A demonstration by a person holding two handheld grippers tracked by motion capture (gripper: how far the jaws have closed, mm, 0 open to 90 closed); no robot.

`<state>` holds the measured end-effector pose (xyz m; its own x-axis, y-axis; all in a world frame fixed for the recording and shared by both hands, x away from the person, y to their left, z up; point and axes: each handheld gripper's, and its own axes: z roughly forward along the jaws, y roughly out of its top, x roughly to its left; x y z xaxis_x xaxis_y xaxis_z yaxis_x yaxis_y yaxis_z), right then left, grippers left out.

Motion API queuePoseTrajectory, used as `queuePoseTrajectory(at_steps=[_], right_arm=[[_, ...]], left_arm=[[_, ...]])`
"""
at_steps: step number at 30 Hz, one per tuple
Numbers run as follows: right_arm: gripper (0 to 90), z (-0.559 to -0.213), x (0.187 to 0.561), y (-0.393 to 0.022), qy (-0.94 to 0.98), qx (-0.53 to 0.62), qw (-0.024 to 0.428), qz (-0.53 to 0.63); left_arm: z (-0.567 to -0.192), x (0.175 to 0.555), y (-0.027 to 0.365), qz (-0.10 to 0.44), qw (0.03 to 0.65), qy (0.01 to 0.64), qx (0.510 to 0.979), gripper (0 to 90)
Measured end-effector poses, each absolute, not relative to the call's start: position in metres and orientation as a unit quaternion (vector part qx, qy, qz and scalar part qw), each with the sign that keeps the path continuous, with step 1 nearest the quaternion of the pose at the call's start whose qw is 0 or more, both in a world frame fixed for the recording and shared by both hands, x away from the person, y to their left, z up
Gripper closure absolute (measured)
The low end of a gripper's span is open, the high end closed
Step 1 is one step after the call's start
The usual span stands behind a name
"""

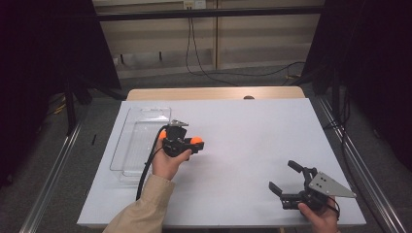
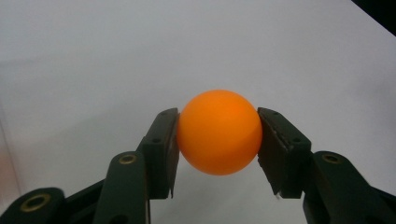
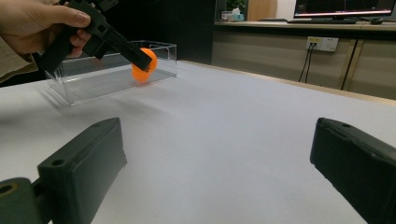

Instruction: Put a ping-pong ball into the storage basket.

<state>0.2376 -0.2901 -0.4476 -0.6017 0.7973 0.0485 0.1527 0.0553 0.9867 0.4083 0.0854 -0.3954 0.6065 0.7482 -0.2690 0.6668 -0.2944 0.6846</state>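
An orange ball (image 1: 197,141) is pinched between the jaws of my left gripper (image 1: 194,143), which hovers just right of a clear plastic tray (image 1: 119,145). In the left gripper view the ball (image 2: 218,133) sits squarely between both pads of that gripper (image 2: 218,113), above the white table. The right gripper view shows the left gripper (image 3: 142,58) held by a hand, the ball (image 3: 144,67) at its tip in front of the tray (image 3: 112,77). My right gripper (image 1: 283,175) rests near the table's front right with jaws wide apart and nothing between them (image 3: 217,163).
The white table top (image 1: 252,131) stretches between the two grippers. A small orange patch (image 1: 162,135) shows behind the left gripper at the tray's edge; I cannot tell what it is. Black cables run on the floor beyond the table.
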Motion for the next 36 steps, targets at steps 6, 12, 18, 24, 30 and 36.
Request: queuePoseTrajectory(at_steps=[6,12,18,24,30,36], right_arm=[[2.6,-0.448,0.238,-0.29,0.673,0.352,0.273,0.59],[2.6,-0.448,0.238,-0.29,0.673,0.352,0.274,0.59],[2.6,-0.448,0.238,-0.29,0.674,0.352,0.273,0.59],[2.6,-0.447,0.237,-0.29,0.673,0.352,0.273,0.59],[2.6,-0.447,0.238,-0.29,0.673,0.351,0.273,0.591],[2.7,-0.447,0.238,-0.289,0.674,0.35,0.272,0.59]], left_arm=[[-0.392,0.407,0.085,0.052,0.398,0.435,0.806,50.9],[-0.39,0.407,0.087,0.05,0.401,0.435,0.805,50.9],[-0.388,0.407,0.088,0.043,0.398,0.433,0.808,50.9],[-0.388,0.407,0.088,0.042,0.397,0.433,0.809,50.9],[-0.386,0.407,0.09,0.042,0.398,0.43,0.81,50.9],[-0.384,0.407,0.091,0.044,0.397,0.428,0.81,50.9]])
